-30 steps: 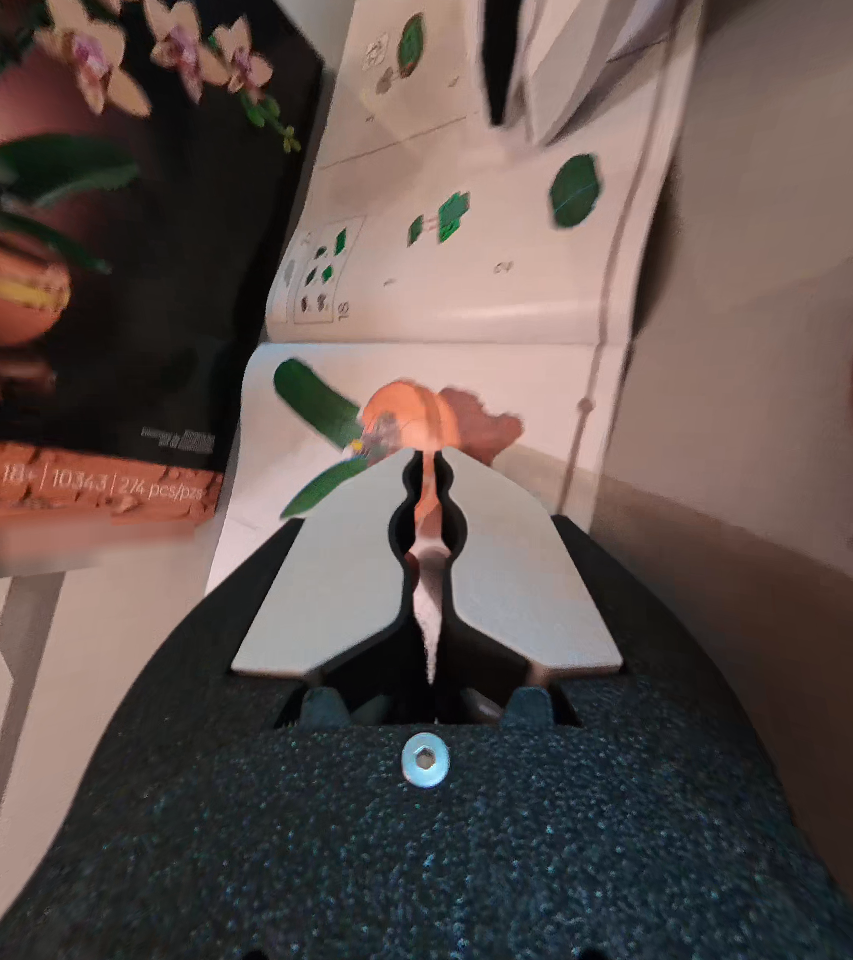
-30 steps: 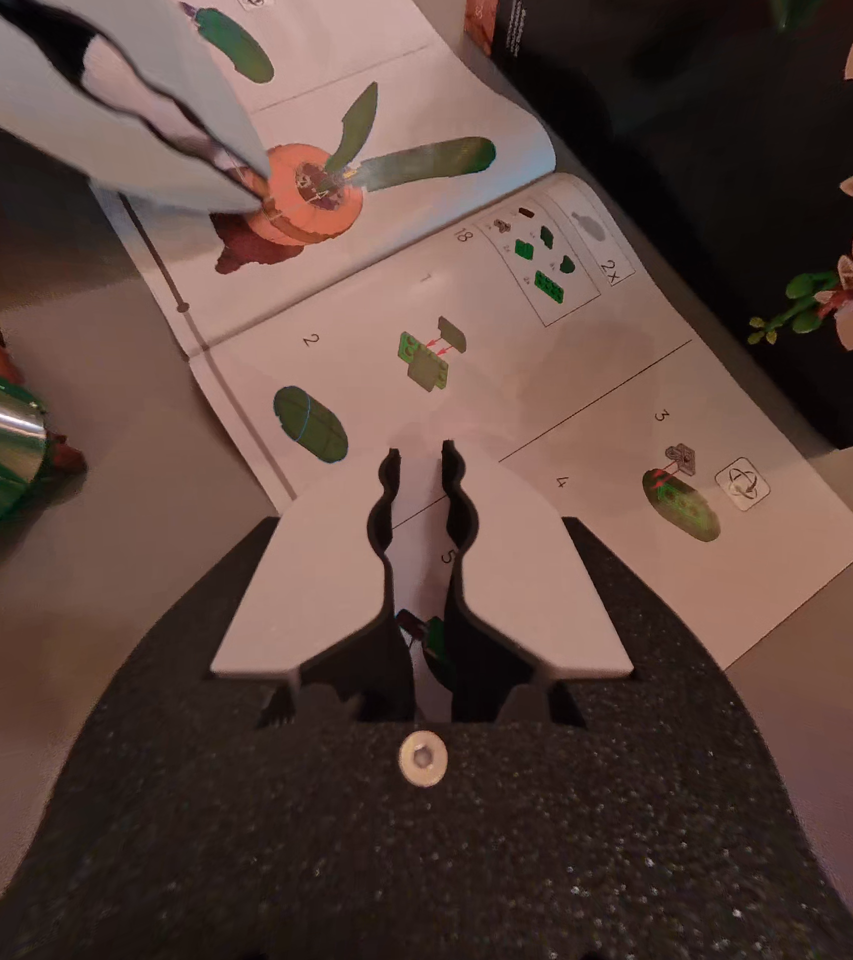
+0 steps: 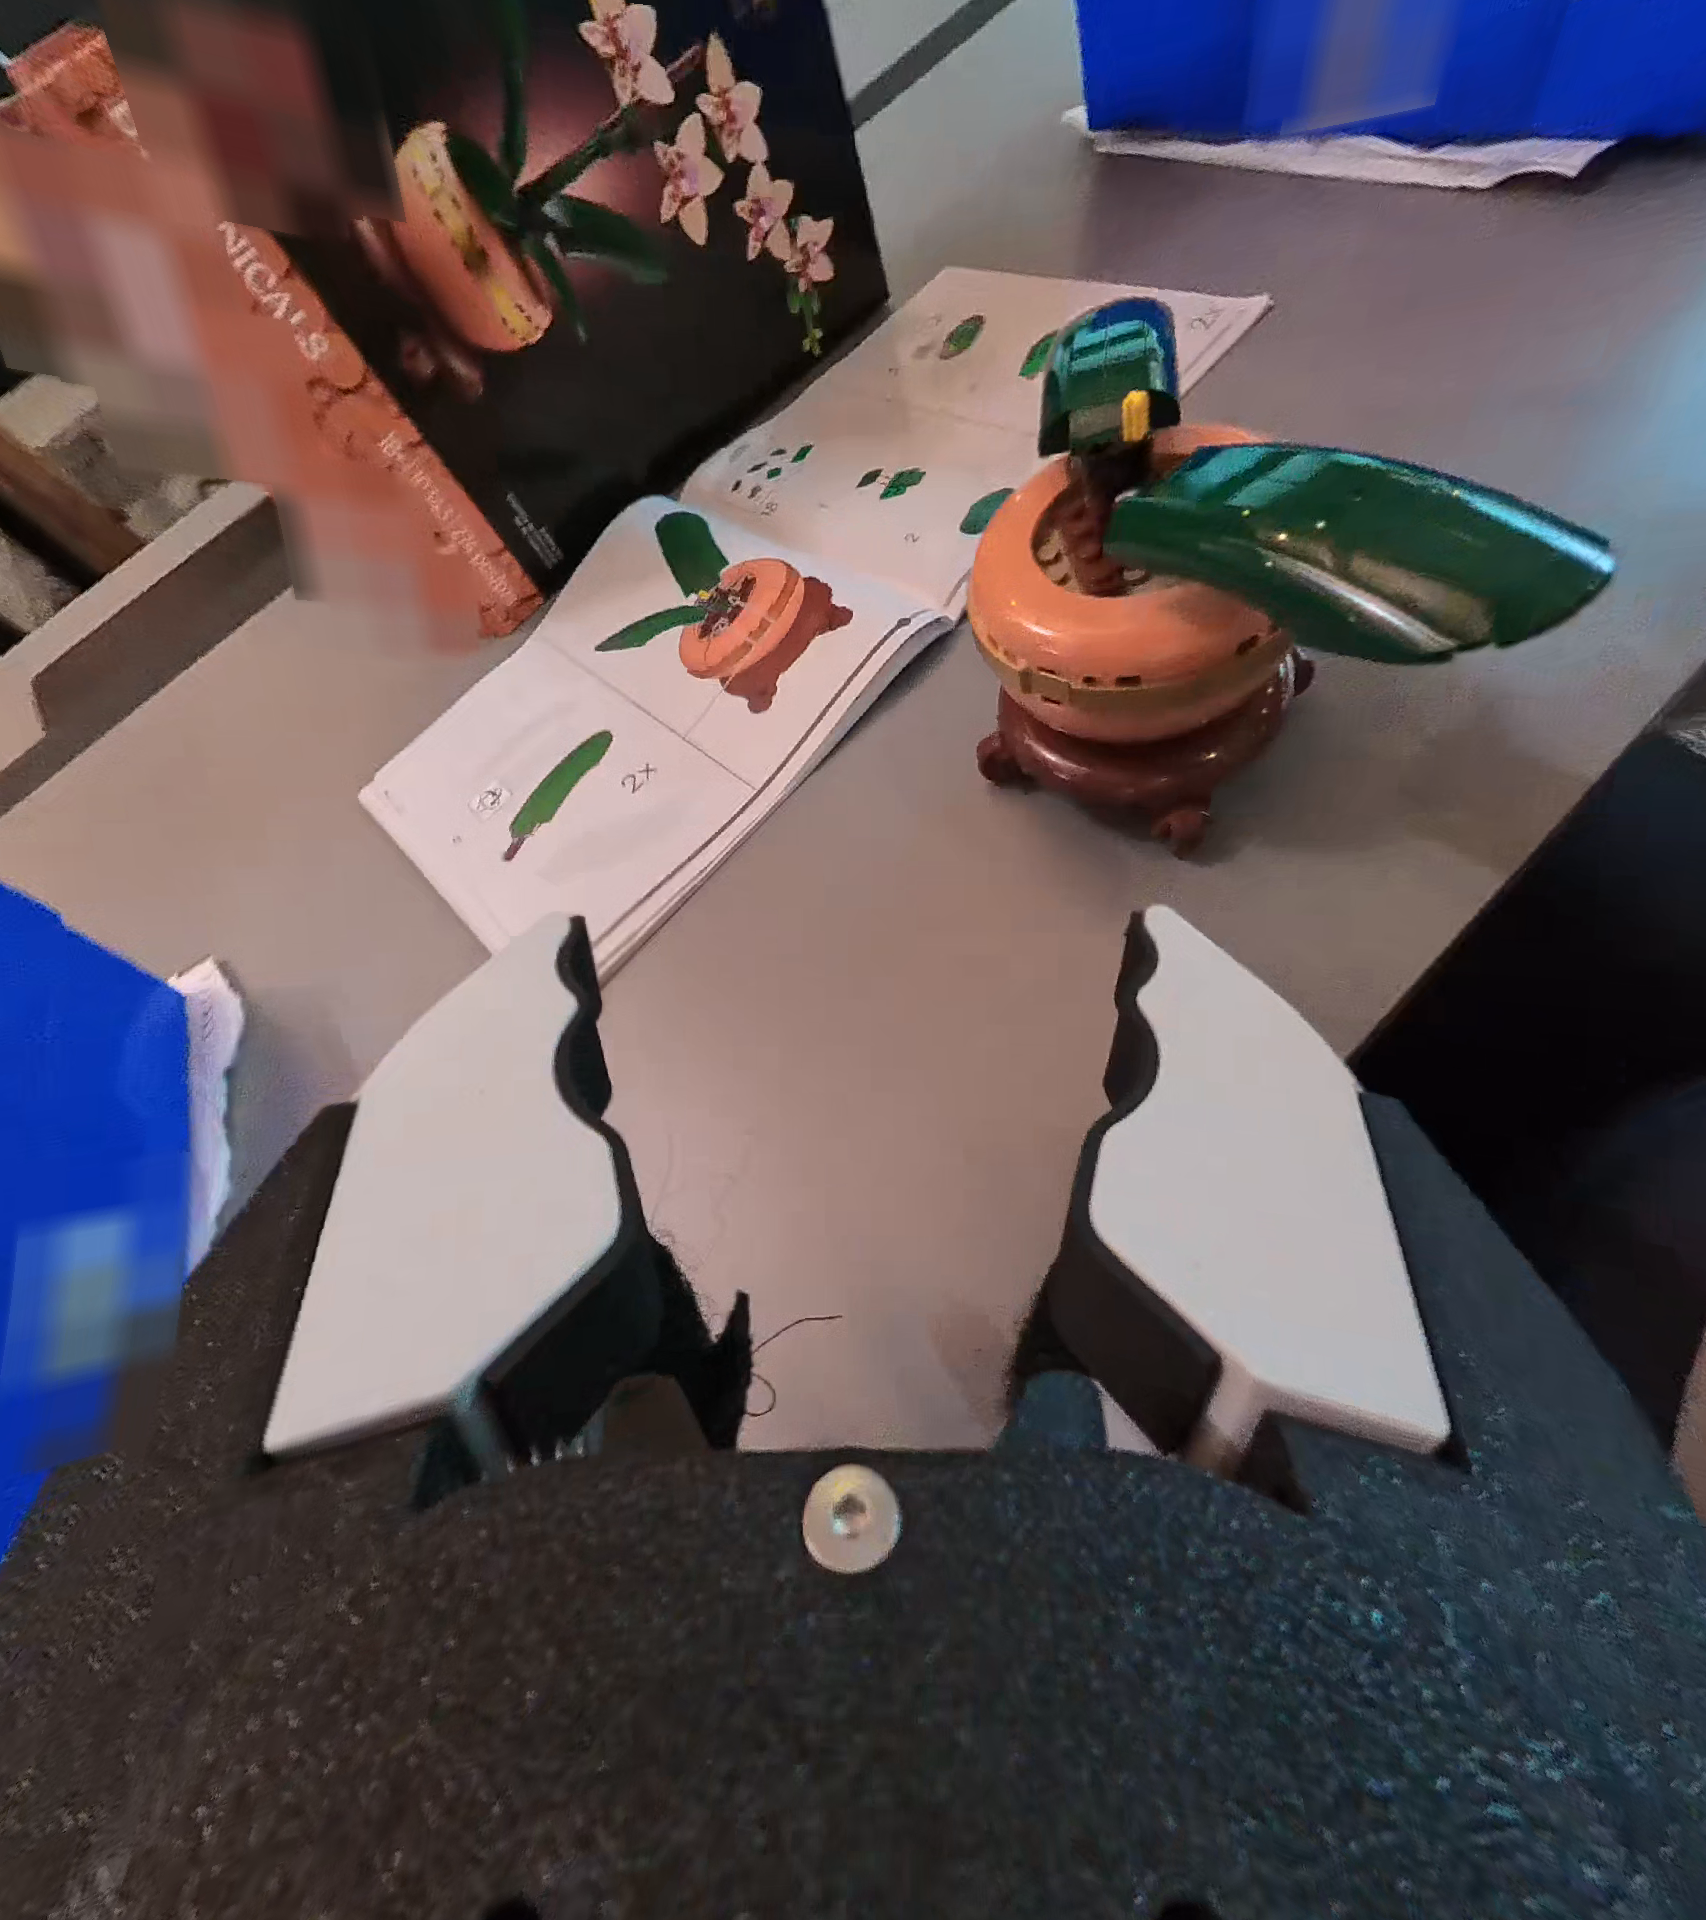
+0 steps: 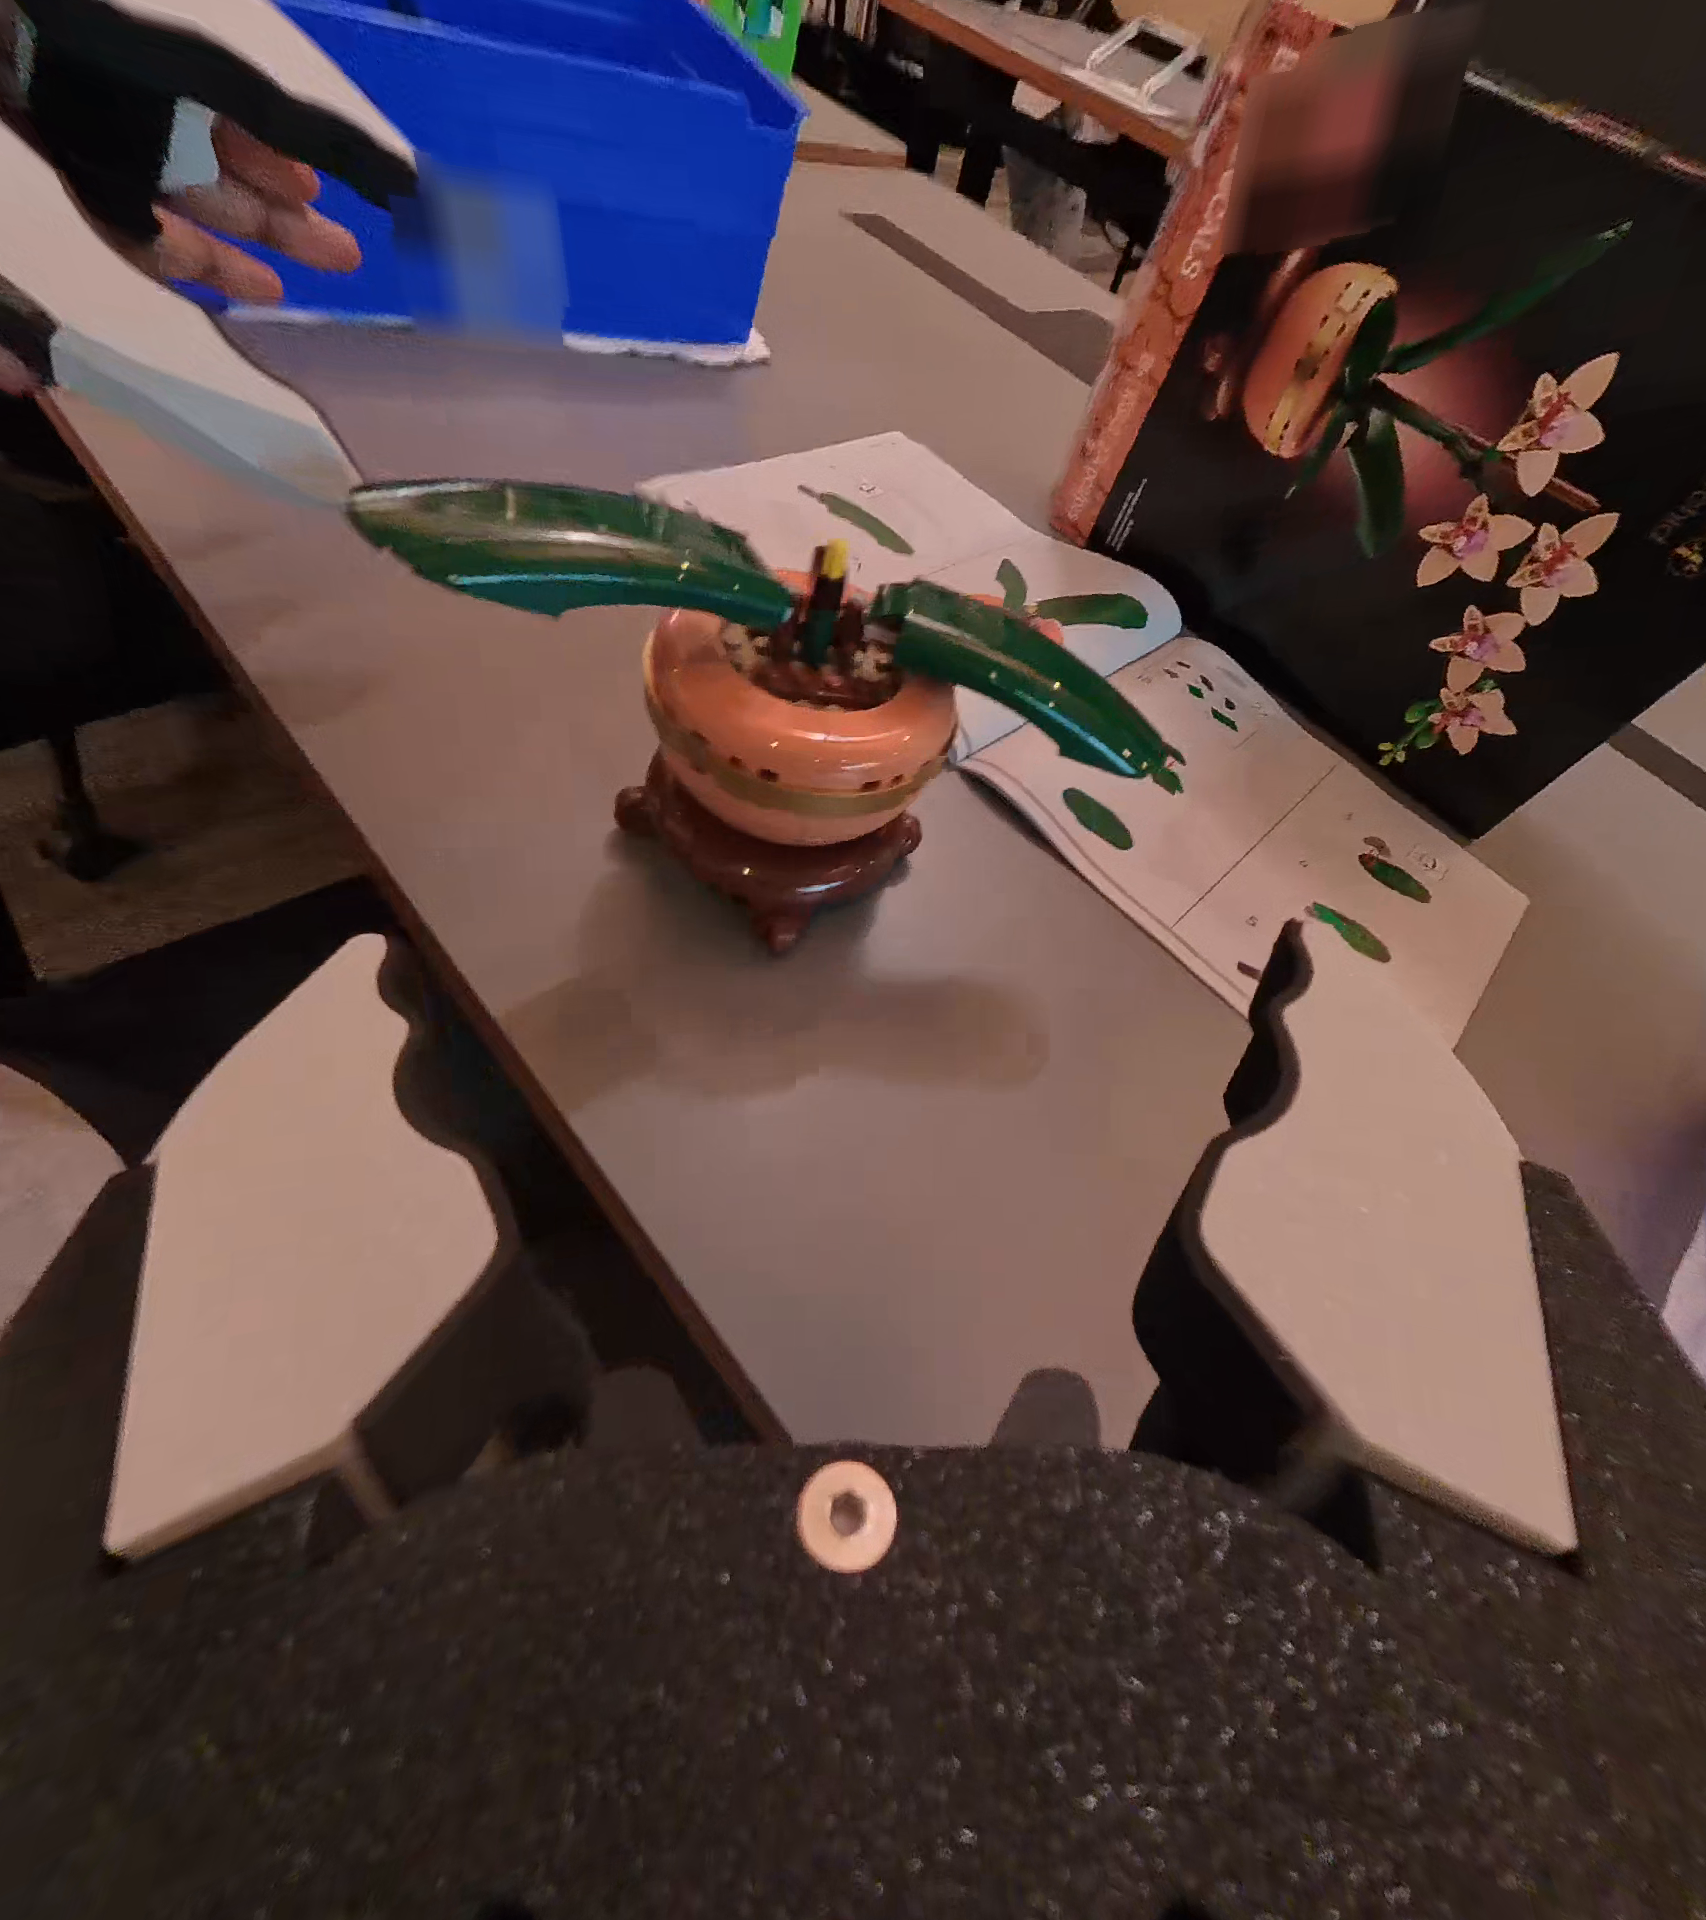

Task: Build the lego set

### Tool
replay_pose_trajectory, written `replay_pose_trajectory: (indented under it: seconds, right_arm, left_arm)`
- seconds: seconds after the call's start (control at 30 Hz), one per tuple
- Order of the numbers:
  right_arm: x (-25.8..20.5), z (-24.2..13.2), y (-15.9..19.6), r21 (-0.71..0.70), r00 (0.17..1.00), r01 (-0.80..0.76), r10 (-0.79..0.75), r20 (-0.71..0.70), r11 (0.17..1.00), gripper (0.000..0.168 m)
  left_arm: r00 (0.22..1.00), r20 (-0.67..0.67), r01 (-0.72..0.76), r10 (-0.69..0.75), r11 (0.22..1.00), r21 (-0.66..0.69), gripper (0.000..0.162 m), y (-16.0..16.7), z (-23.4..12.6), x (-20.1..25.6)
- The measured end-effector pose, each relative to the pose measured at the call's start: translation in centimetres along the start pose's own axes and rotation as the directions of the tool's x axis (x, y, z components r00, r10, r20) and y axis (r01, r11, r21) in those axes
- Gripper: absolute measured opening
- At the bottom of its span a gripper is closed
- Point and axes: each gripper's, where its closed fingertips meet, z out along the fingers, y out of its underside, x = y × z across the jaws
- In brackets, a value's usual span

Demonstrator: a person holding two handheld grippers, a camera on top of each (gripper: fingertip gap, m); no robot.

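Both the left gripper [image 3: 854,940] and right gripper [image 4: 833,956] had been withdrawn from the instruction booklet [image 3: 683,717], jaws spread apart and empty; the potted orchid model [image 4: 792,743] stood near the table's edge, flowers still lacking.

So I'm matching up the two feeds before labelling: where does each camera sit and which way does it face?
Left wrist view: on the left gripper, above the table, looking down at the booklet and lego pot; its own open fingers show.
Right wrist view: on the right gripper, at the table edge, facing the pot with the box behind; its own open fingers, plus the left gripper and a hand top left.
Shared: pot, booklet, box, blue bin.
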Motion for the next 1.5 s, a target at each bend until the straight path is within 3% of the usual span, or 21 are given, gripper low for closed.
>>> replay_pose_trajectory:
  seconds: [0.13,0.3,0.73,1.0,1.23,1.33,1.43,1.5]
  right_arm:
    - [-0.1,-1.0,-0.4,-0.02,0.997,0.04,-0.041,-0.068,0.999,0.146]
    - [1.0,-1.3,-0.9,-0.006,0.997,-0.012,0.011,-0.08,1.0,0.144]
    - [1.2,-0.6,0.1,-0.037,0.997,0.005,-0.008,-0.077,0.999,0.144]
    - [0.8,-0.4,0.2,-0.044,0.998,-0.009,0.007,-0.058,0.999,0.144]
    - [0.6,-0.6,0.5,-0.076,1.0,-0.002,0.0,-0.025,0.997,0.145]
    - [-0.3,0.0,0.3,-0.07,0.999,-0.048,0.049,0.014,0.996,0.137]
    - [-1.0,1.5,0.0,-0.038,0.997,-0.072,0.073,0.021,0.997,0.112]
    - [-1.6,2.8,0.4,-0.055,0.996,-0.08,0.082,0.037,0.995,0.111]
  left_arm:
    - [0.995,0.076,-0.064,0.068,0.996,-0.056,0.098,0.2,-0.7,0.2]
    - [0.991,0.11,-0.075,0.077,0.997,-0.024,0.097,-0.9,-1.2,-0.4]
    - [0.993,0.059,-0.101,0.102,0.995,-0.015,0.102,-1.2,-0.1,1.1]
    - [0.993,-0.004,-0.119,0.119,0.993,-0.005,0.105,-1.5,-0.2,2.7]
    - [0.973,-0.203,-0.109,0.107,0.994,0.004,0.11,-1.1,-0.5,5.5]
    - [0.95,-0.278,-0.145,0.141,0.989,0.005,0.111,-0.4,-0.7,5.7]
    - [0.942,-0.264,-0.213,0.207,0.977,0.007,0.094,0.1,0.0,2.1]
    - [0.914,-0.304,-0.26,0.268,0.963,0.068,0.087,-0.5,1.2,0.3]
